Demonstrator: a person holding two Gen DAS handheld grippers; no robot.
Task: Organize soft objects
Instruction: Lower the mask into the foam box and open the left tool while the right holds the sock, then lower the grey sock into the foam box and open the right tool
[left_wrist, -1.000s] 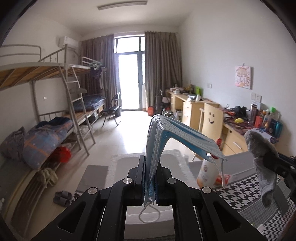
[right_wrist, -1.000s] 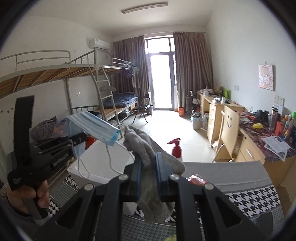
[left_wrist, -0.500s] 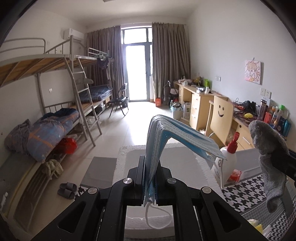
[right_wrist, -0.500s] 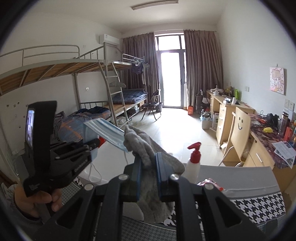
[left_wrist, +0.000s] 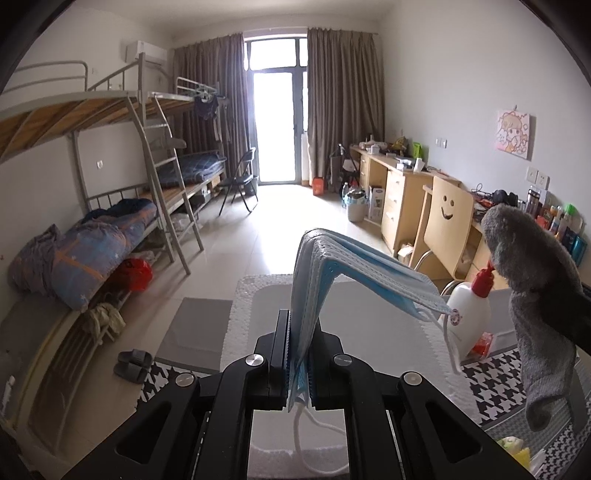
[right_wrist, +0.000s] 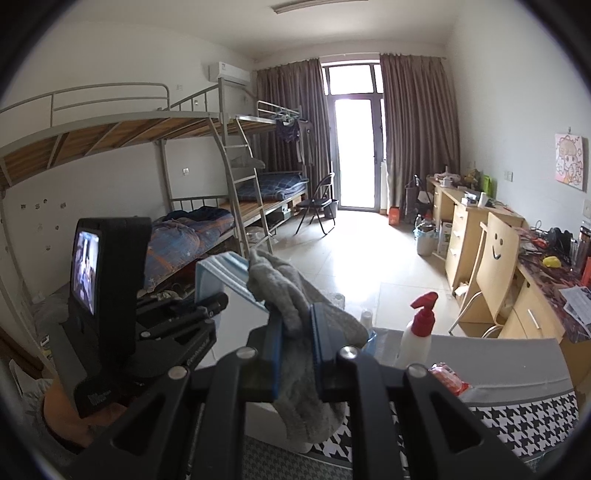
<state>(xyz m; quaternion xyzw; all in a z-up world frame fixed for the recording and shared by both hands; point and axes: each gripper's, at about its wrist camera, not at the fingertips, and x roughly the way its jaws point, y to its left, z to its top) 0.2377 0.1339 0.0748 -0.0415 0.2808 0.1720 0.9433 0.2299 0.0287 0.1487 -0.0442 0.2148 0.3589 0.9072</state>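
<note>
While the mask (left_wrist: 354, 266) is hanging folded over itself, the left gripper (left_wrist: 298, 354) is pinching its lower edge flat between both pads, with one ear loop (left_wrist: 314, 428) dangling below the jaws and another trailing off the drooping right end. All of it is hovering above the white foam box (left_wrist: 243, 302), which I am taking as my landmark. Just right of the box, the right gripper (right_wrist: 293, 354) is clamping a grey sock (right_wrist: 291, 295) between its blue pads, the sock bunching above the fingers and sagging below them. In the right wrist view the mask is showing just left of the sock, close enough that I cannot tell whether they are touching. A hand (right_wrist: 70, 417) is gripping the left tool's handle at the lower left of that view, under a small lit screen (right_wrist: 85, 271).

A white spray bottle (left_wrist: 471, 317) with a red nozzle is standing at the box's right edge, beside a red packet (left_wrist: 484, 341). A houndstooth cloth (left_wrist: 491, 384) is lying under the box's near side. Beyond the box, a chair (left_wrist: 448, 229) with a smiley face is sitting at the desk (left_wrist: 399, 199) on the right, and bunk beds (left_wrist: 122, 155) are running along the left wall.
</note>
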